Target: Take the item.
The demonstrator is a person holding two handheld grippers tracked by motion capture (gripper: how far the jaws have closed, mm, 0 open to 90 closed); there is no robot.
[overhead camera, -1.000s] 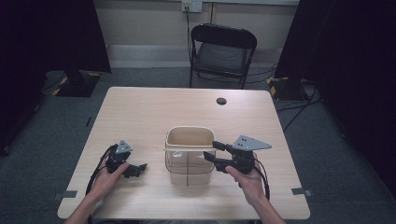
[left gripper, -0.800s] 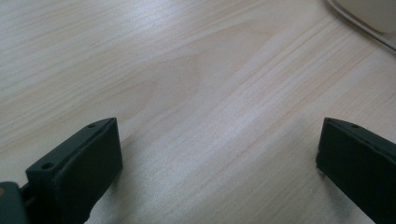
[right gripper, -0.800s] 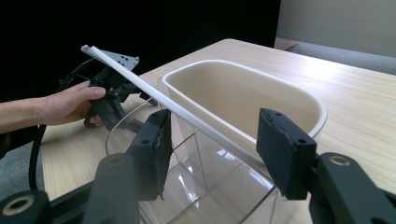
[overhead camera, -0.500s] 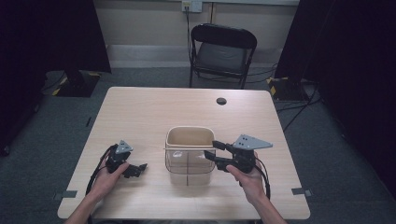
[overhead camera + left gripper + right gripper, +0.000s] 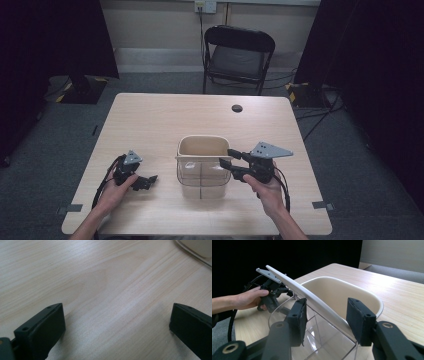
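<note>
Right gripper (image 5: pixel 325 317) astride bin (image 5: pixel 342 293) rim (pad contact unclear)

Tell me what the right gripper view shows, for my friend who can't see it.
Two black jaws of the right gripper straddle the rim of a clear bin with a cream insert, on a wooden table. The jaws have just been closing on it. Behind, a hand holds the left gripper.

Counter (image 5: pixel 165 120): light wood, rectangular.
Near middle: clear bin (image 5: pixel 202 172) with beige rim, standing upright.
Far edge: small black disc (image 5: pixel 237 108).
</note>
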